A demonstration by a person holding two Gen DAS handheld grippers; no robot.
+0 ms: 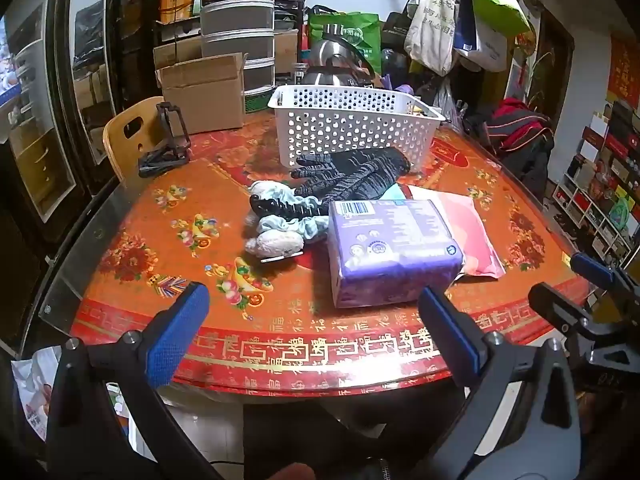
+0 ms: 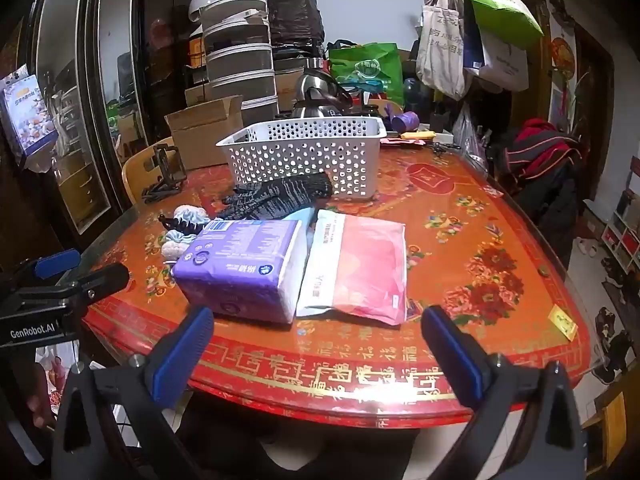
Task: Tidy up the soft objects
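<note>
A white perforated basket (image 1: 352, 128) (image 2: 304, 152) stands at the far side of the red table. In front of it lie dark knitted gloves (image 1: 352, 176) (image 2: 280, 196), a light blue scrunchie (image 1: 296, 216) (image 2: 188, 216) with a black hair claw (image 1: 280, 206), a fuzzy grey-white soft item (image 1: 276, 242), a purple tissue pack (image 1: 388, 248) (image 2: 240, 264) and a pink-white flat pack (image 1: 476, 236) (image 2: 356, 264). My left gripper (image 1: 316, 328) is open and empty at the table's near edge. My right gripper (image 2: 320, 348) is open and empty too, near the pink pack.
The red patterned table (image 1: 160, 240) (image 2: 480, 240) has a glass top. A black stand (image 1: 168, 140), a cardboard box (image 1: 204, 92), a kettle (image 1: 336, 60) and hanging bags (image 2: 460, 40) crowd the far side. A wooden chair (image 1: 128, 136) stands at the left.
</note>
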